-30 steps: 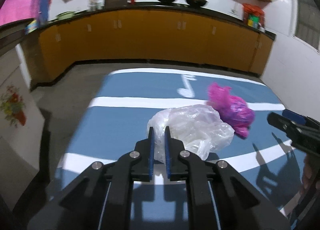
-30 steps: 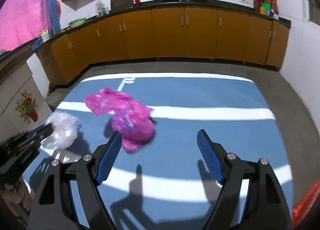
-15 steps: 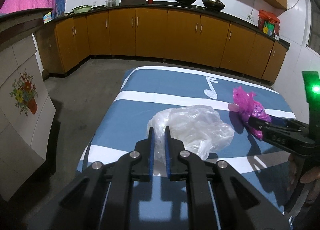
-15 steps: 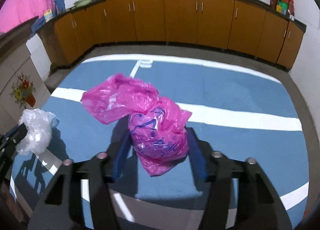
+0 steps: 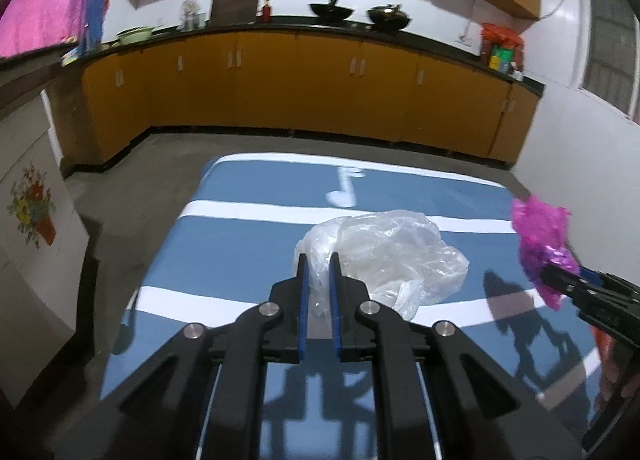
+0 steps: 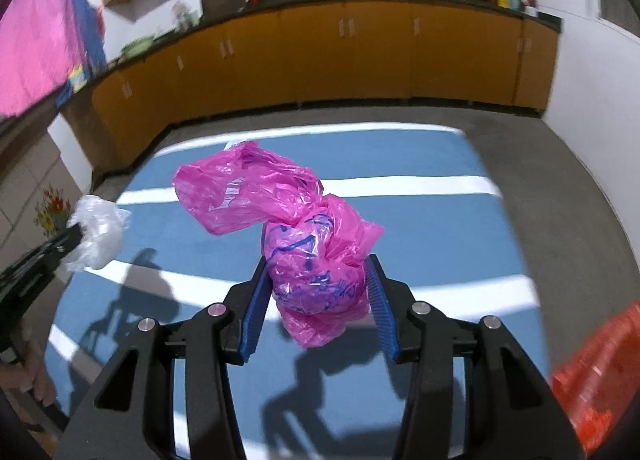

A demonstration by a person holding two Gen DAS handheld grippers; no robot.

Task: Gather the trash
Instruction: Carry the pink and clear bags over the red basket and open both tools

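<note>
Above the blue mat (image 6: 440, 228), right hand-held gripper (image 6: 316, 272) clenching pink bag (image 6: 296, 236), its tail stretching up-left, left hand-held gripper (image 5: 318, 260) pinching clear bag (image 5: 384, 256).

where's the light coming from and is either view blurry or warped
Left wrist view: the left gripper and clear bag are sharp; the cabinets bow from fisheye distortion; hard shadows fall toward the camera on the blue mat, suggesting lighting from ahead and above. Right wrist view: the pink bag in the right gripper is crisp; the background is smeared, the corners dark.

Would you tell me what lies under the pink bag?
Under the pink bag, held by the right gripper, its shadow lies on the blue mat. Its contents are hidden.
</note>
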